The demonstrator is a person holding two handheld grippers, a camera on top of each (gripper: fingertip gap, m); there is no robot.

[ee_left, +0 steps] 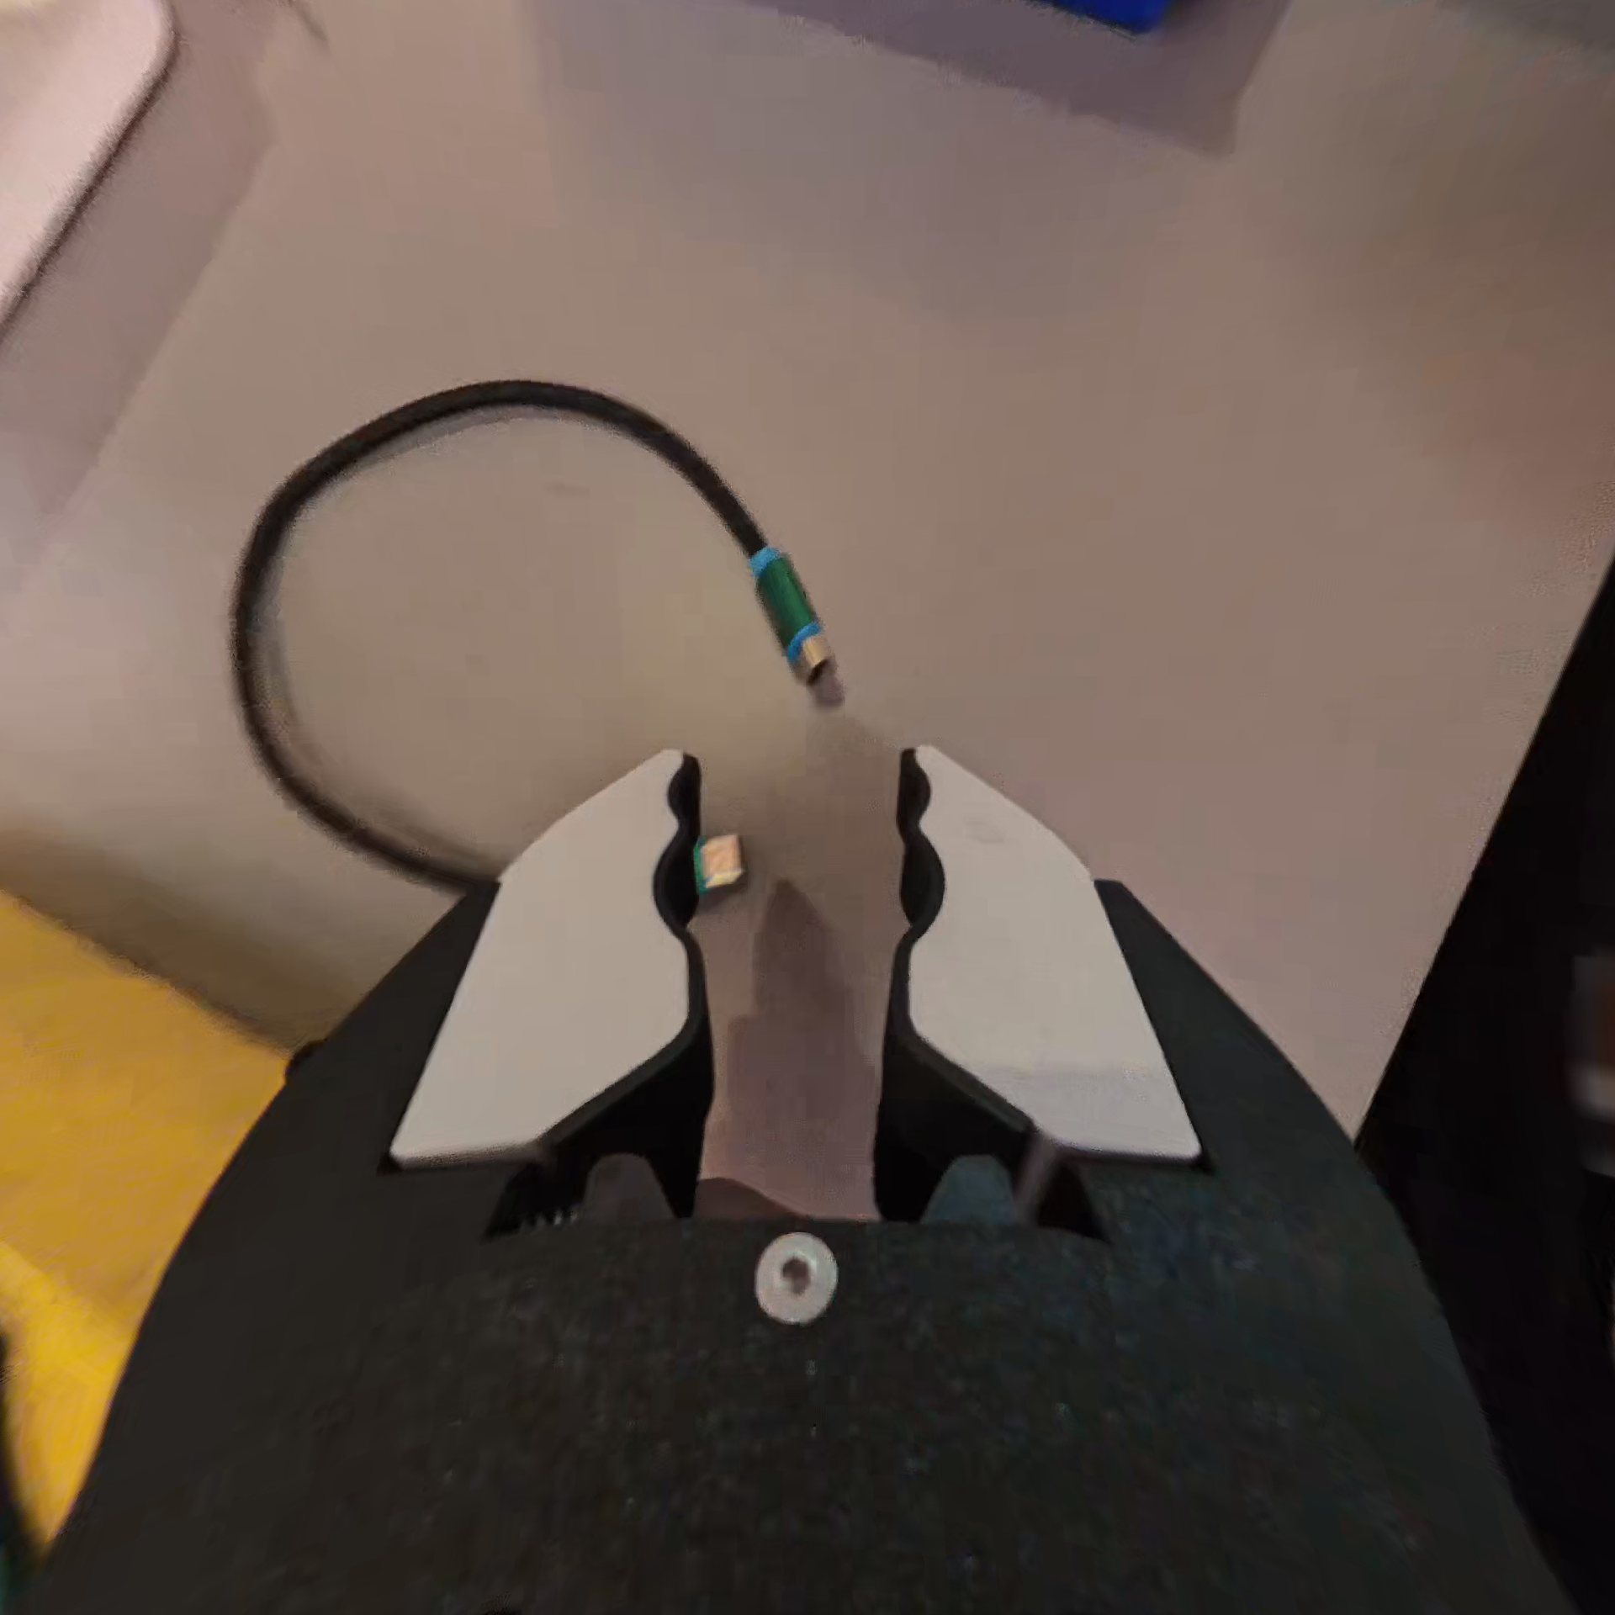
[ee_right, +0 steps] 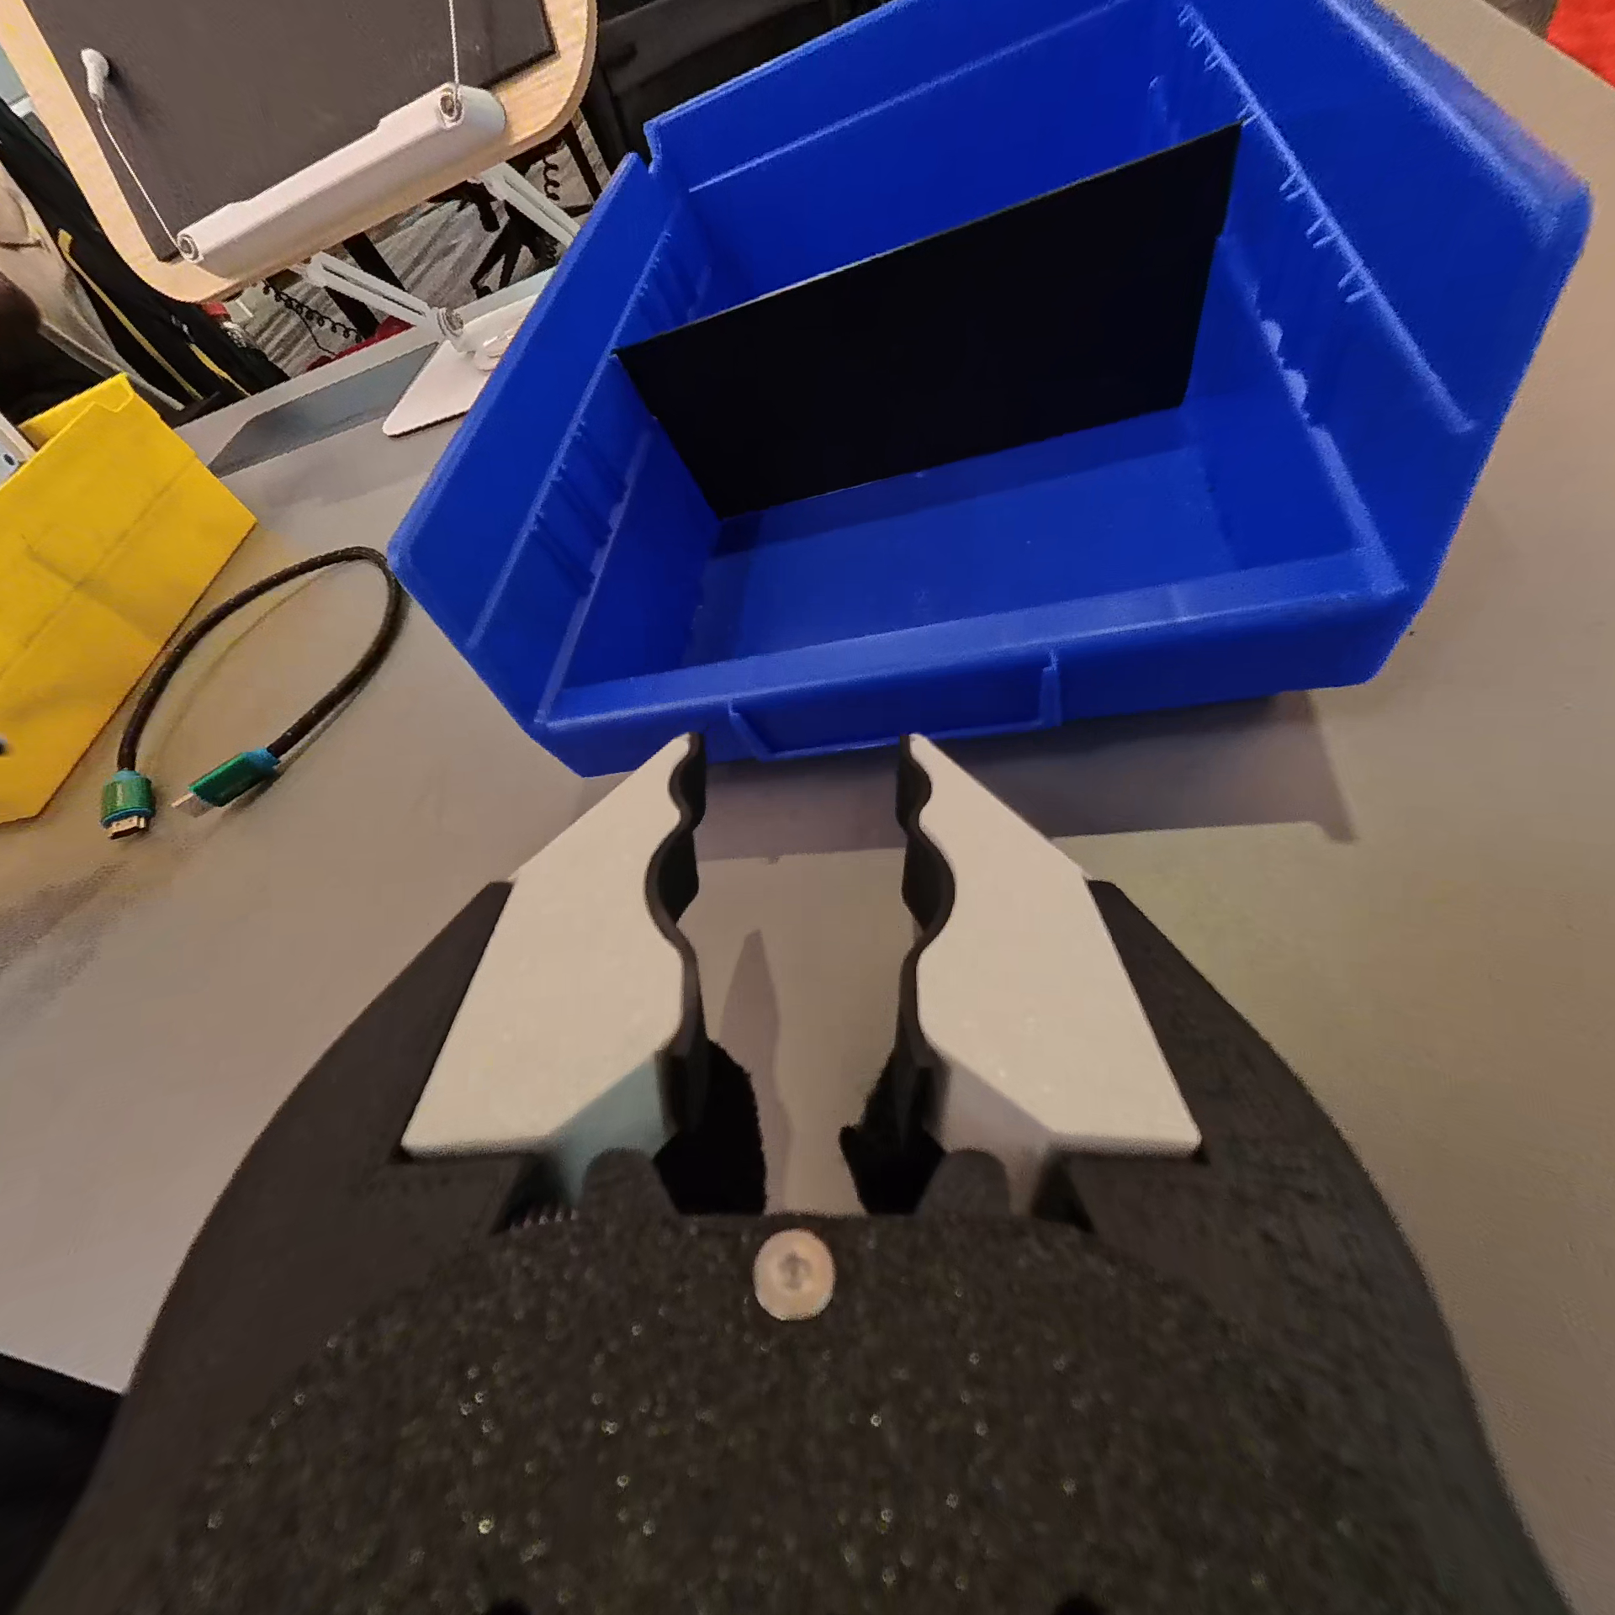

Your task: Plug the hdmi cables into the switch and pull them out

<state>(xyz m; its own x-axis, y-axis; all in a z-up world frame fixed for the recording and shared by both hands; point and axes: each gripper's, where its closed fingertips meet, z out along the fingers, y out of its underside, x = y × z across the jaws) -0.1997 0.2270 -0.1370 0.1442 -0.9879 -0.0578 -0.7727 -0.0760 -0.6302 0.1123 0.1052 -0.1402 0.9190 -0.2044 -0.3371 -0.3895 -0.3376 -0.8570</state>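
Grey tabletop [ee_right: 262,961] under blue bin [ee_right: 961,612], cable [ee_left: 262,568]; both grippers' fingers apart, empty.

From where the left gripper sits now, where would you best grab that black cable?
Probably by a green plug, not the limp cord. Its shell is rigid and lies flat on the table, so come from above, with the open left gripper closing across its narrow sides.

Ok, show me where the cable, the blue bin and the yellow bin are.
cable [ee_right: 288,732]: right wrist view, on the braided cord just behind one green plug.
blue bin [ee_right: 874,690]: right wrist view, on the low front wall.
yellow bin [ee_right: 96,559]: right wrist view, on its side wall.
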